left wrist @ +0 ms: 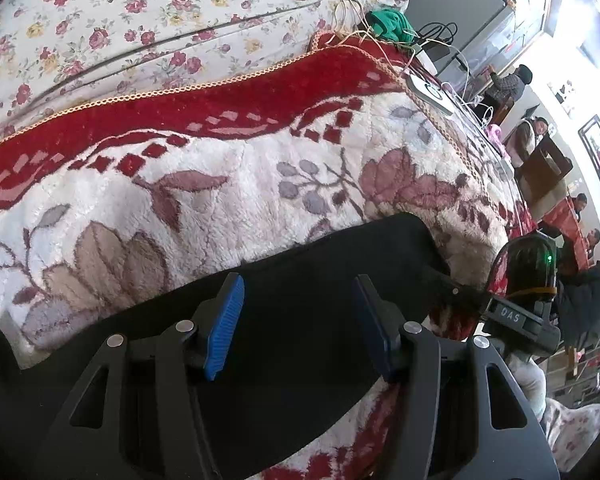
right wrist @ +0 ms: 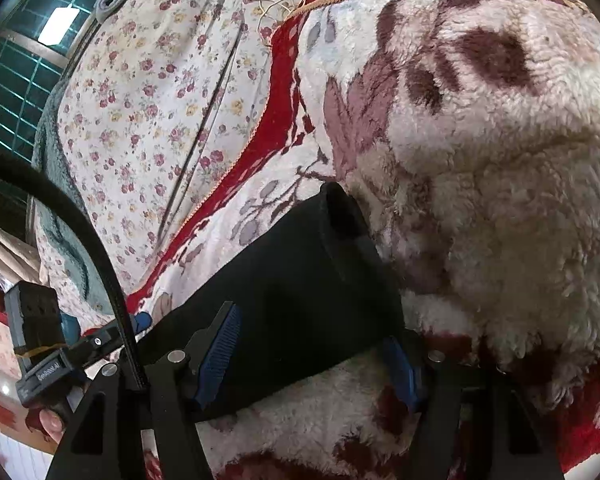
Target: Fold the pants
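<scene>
- Pants (left wrist: pixel 308 320), black, lay folded flat on fleece blanket (left wrist: pixel 236 184).
- Left gripper (left wrist: pixel 300 332) above pants, jaws apart, grasping nothing.
- Right gripper (right wrist: pixel 316 360) over pants, likewise released.

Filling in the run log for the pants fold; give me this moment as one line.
stage: mid-fold | black pants: flat on plush blanket | left gripper: open over pants | right gripper: open over pants

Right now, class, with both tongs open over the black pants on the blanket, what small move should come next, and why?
Probably lower both and close on the cloth. The left tongs and right tongs stand open above the black pants, pads on either side of the fabric but not pressing it, and the pants lie flat on the plush floral blanket, so nothing is gripped for a fold.
</scene>
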`<state>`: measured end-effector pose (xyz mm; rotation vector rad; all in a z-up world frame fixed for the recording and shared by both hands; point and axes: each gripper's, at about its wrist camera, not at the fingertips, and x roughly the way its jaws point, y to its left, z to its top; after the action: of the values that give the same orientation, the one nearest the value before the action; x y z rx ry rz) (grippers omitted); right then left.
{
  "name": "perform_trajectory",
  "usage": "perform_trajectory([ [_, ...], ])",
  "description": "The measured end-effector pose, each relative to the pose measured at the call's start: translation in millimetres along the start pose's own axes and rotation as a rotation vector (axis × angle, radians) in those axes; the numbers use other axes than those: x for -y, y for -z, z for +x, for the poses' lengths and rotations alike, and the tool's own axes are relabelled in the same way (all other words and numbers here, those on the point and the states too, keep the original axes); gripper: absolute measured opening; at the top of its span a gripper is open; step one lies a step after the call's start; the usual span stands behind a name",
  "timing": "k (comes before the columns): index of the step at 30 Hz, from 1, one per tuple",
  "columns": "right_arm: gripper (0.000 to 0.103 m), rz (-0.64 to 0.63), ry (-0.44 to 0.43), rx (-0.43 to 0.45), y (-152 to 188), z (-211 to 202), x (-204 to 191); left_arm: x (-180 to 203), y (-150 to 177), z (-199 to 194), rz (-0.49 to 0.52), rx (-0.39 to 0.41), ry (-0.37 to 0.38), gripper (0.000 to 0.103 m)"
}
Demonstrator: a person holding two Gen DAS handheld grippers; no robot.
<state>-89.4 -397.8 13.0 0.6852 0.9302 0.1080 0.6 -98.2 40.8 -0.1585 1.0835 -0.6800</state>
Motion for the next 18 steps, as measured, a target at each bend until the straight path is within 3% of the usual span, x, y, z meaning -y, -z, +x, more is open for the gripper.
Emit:
perform_trajectory([
  [9, 0.066, 0.045, -0.018, 0.006, -3, 0, 3, 5, 2, 1, 0.043, -0.015, -0.009, 0.056],
  [12, 0.066, 0.082, -0.061, 0.023, -8, -1, 8, 6, -4, 1, 0.059, -0.01, 0.026, 0.056],
  [15, 0.066, 0.095, -0.087, 0.032, -8, -4, 10, 6, -12, 6, 0.069, -0.041, 0.089, 0.066],
  [18, 0.066, 0.103, -0.105, 0.033, -9, -5, 12, 8, -21, 15, 0.084, -0.063, 0.119, 0.067],
])
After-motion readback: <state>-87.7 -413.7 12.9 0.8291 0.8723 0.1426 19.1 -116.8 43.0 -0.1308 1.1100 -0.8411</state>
